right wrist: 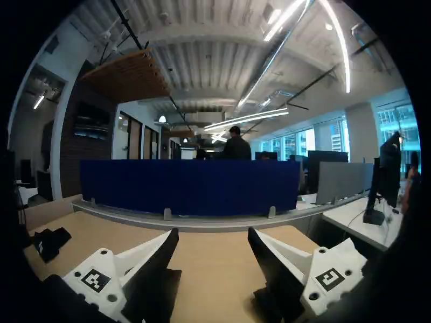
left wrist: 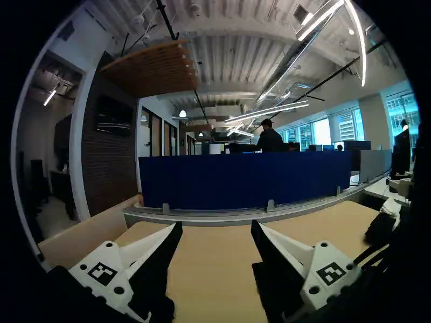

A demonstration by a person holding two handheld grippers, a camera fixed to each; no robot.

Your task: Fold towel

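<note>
In the left gripper view, my left gripper (left wrist: 215,225) is open, its white fingers with black pads spread wide over a bare light wooden desk (left wrist: 215,269), with nothing between them. At the far right of that view sits a black and white object (left wrist: 385,220); I cannot tell what it is. In the right gripper view, my right gripper (right wrist: 213,231) is also open and holds nothing above the same kind of desk top (right wrist: 215,274). A small dark object (right wrist: 51,239) lies on the desk at the far left of that view.
A blue partition (left wrist: 242,180) with a grey rail runs along the desk's far edge. Behind it a person (left wrist: 269,137) stands with their back turned. Monitors (right wrist: 388,172) stand on a neighbouring desk to the right. A brick wall (left wrist: 108,161) is at the left.
</note>
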